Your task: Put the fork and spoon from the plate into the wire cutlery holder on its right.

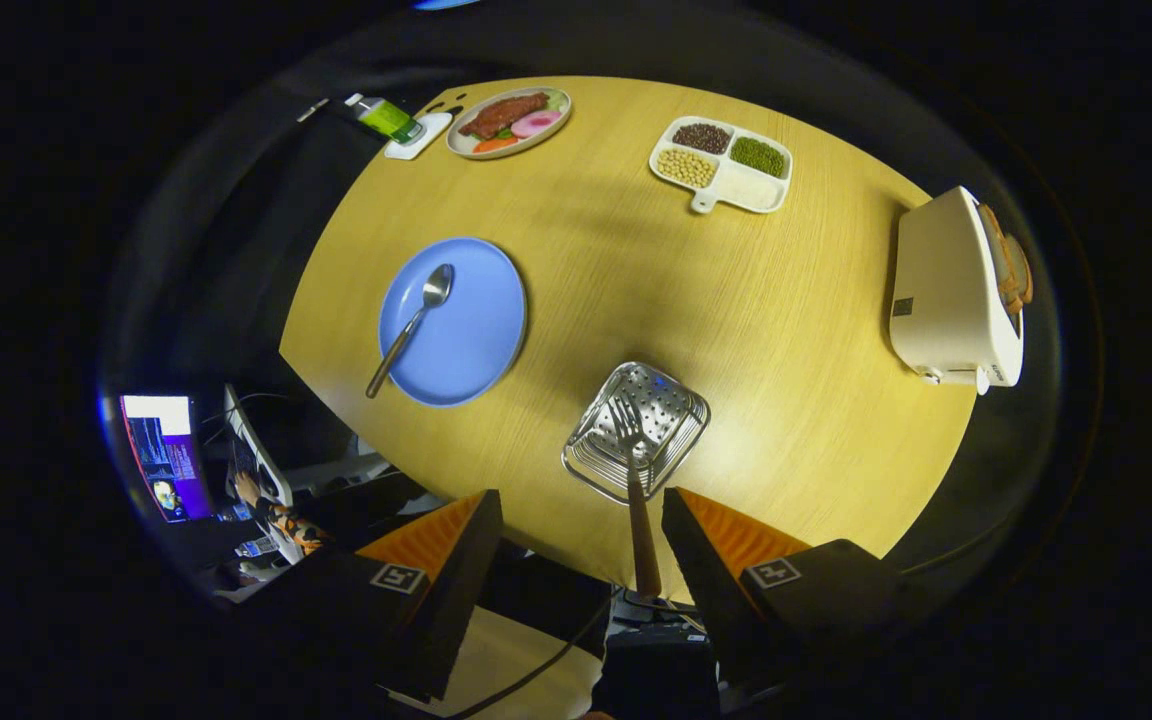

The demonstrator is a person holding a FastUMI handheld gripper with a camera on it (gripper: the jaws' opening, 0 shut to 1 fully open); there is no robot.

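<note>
Between my tool's (581,520) two spread fingers, which grip nothing, the fork (636,480) stands with its tines down in the wire cutlery holder (636,432) and its brown handle rising toward me. My fingers sit apart on either side of that handle, and neither one touches it. To the holder's left, well apart from it, the blue plate (454,320) rests on the wooden surface (636,270), with the spoon (409,330) lying across it, bowl up on the plate and handle tip reaching past the near rim. Beyond the plate, at the surface's far edge, lies an oval dish of food (509,122), and just beside that a small white tray bearing a green bottle (388,118). Beyond the holder is a white divided dish (722,164) with beans and grains in separate compartments. At the surface's right edge, a white toaster (951,292) holds slices of bread (1011,268). Off the surface, at lower left, a lit monitor (164,455) is seen, with a person's hand (246,487) near it.
</note>
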